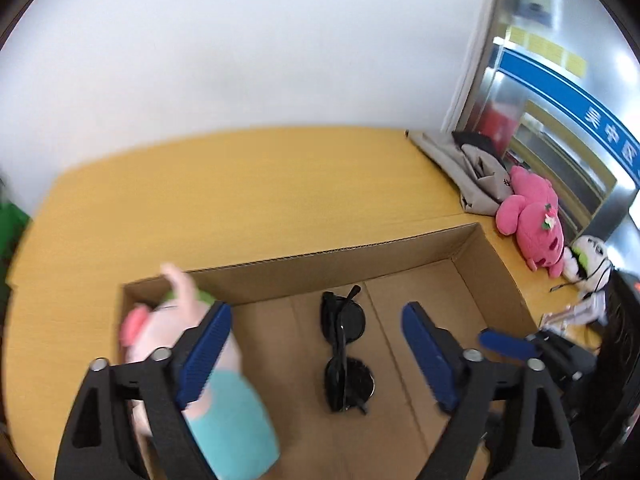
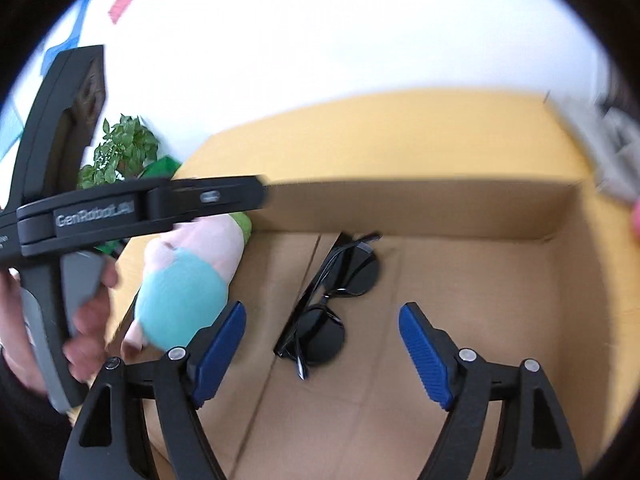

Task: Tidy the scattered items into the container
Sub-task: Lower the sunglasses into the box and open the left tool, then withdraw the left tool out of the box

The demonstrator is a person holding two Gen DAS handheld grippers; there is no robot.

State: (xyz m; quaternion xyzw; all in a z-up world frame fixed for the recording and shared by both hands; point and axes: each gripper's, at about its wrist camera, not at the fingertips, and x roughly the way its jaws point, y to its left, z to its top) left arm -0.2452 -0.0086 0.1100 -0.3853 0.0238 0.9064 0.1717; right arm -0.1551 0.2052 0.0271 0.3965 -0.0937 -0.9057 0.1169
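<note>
1. Seen from the left wrist view, the cardboard box (image 1: 472, 248) on the yellow table (image 1: 240, 184) already holds the black sunglasses (image 1: 346, 344) on its floor and a pink plush pig (image 1: 192, 344) in a teal shirt at its left end. The left gripper (image 1: 316, 356) stands wide open over the box, nothing between its blue pads; the pig lies just behind the left finger, and I cannot tell whether they touch. A pink plush toy (image 1: 532, 220) is outside, near the box's right corner. It looks soft and light, best pinched at the body.

2. Seen from the right wrist view, the right gripper (image 2: 322, 352) is also open and empty above the sunglasses (image 2: 332, 292), which look stiff and scratch-prone. A hand (image 2: 86, 320) holds the other gripper's handle.
</note>
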